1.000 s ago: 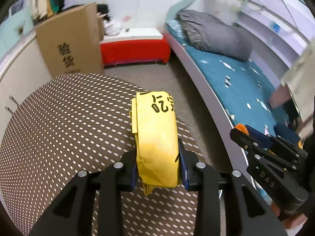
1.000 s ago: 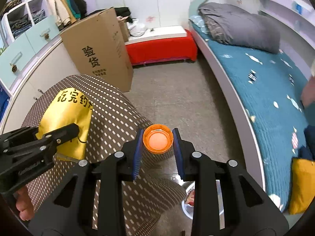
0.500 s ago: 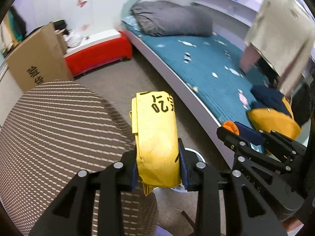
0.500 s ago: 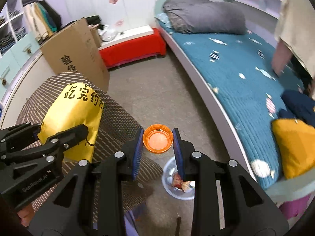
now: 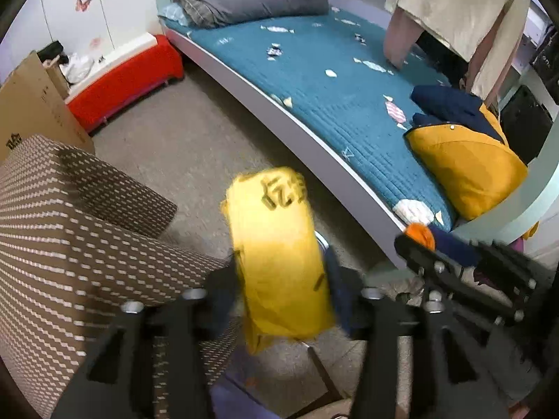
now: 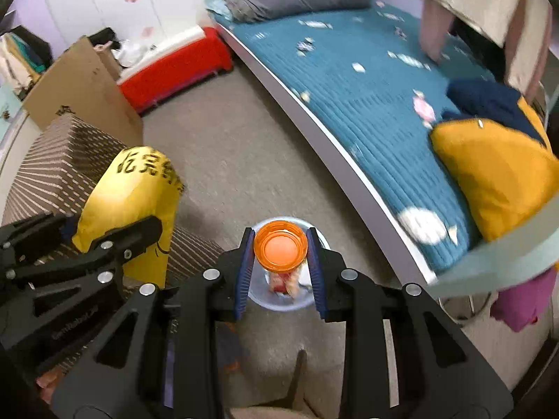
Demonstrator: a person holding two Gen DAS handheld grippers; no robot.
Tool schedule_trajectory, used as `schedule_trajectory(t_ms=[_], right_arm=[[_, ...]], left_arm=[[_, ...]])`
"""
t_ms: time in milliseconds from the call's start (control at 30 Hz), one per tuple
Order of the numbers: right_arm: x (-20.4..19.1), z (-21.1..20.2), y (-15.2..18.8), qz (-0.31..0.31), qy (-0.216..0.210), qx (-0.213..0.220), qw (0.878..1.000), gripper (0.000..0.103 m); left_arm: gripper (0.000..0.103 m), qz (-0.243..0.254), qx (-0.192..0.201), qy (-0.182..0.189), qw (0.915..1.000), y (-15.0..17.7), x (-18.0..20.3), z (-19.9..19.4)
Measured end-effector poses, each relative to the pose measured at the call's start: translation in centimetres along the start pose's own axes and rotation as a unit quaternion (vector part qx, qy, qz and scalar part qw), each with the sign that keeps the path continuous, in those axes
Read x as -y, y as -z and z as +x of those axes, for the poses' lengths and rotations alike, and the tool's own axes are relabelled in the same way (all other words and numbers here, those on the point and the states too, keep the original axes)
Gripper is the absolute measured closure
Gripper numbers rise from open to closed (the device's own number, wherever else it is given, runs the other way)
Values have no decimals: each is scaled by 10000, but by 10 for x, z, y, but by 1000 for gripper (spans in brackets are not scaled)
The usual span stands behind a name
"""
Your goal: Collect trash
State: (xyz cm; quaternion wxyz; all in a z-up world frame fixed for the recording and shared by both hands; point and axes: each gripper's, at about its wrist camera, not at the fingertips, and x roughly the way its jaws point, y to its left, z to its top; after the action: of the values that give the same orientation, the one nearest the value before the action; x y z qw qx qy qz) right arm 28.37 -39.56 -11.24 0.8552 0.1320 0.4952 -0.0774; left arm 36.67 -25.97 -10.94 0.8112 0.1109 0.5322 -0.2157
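My left gripper [image 5: 283, 289] is shut on a yellow paper bag [image 5: 279, 251] with black characters, held past the edge of the dotted brown table [image 5: 70, 237]. The bag also shows in the right wrist view [image 6: 132, 206], with the left gripper [image 6: 115, 244] around it. My right gripper [image 6: 281, 262] is shut on an orange bottle cap [image 6: 280, 250], held right above a pale blue trash bin [image 6: 279, 300] on the floor with scraps inside. In the left wrist view the bin is mostly hidden behind the bag; the right gripper [image 5: 419, 241] shows at the right.
A bed with a teal cover [image 6: 367, 97] runs along the right, with a yellow cushion [image 6: 499, 174] and a person [image 6: 489, 7] leaning on it. A cardboard box [image 6: 80, 90] and a red bench [image 6: 174, 66] stand at the back. Beige floor [image 6: 237, 160] lies between.
Both grippers have swung right and down, away from the table. The trash bin has come under the orange cap. The yellow bag now hangs past the table edge.
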Motion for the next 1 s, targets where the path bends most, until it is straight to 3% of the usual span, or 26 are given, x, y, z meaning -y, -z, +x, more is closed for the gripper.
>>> schedule_trajectory(t_ms=[67, 133, 233, 400, 433, 467, 500, 633, 767, 1000], right_arm=[[9, 8, 7, 97, 87, -89, 9999, 74], [16, 14, 12, 159, 43, -183, 9997, 74], [15, 22, 13, 170, 12, -259, 9995, 74], [0, 33, 10, 176, -162, -387, 9990, 73], [-1, 33, 9, 192, -224, -397, 9988, 64], [-2, 33, 7, 207, -326, -395, 9985, 30], [-1, 33, 7, 227, -368, -360, 9984, 22], [-6, 17, 14, 31, -118, -45, 9999, 22], [-9, -11, 33, -31, -223, 219, 9995, 22], [-23, -73, 77, -237, -302, 993, 9943, 22]], left_arm=[[31, -95, -41, 7, 9999, 2, -2, 8], [31, -96, -132, 95, 9998, 5, -5, 13], [31, -133, -129, -69, 9998, 8, -15, 16], [31, -478, -265, -56, 9985, 20, -48, 14], [30, -519, -250, -39, 9983, 20, -51, 13], [29, -548, -232, -25, 9982, 23, -56, 10], [28, -563, -214, -32, 9982, 25, -58, 7], [25, -625, -73, -77, 9980, 35, -64, -6], [23, -568, 172, -47, 9982, 54, -60, -28], [20, -407, 983, -200, 9941, 108, -45, -87]])
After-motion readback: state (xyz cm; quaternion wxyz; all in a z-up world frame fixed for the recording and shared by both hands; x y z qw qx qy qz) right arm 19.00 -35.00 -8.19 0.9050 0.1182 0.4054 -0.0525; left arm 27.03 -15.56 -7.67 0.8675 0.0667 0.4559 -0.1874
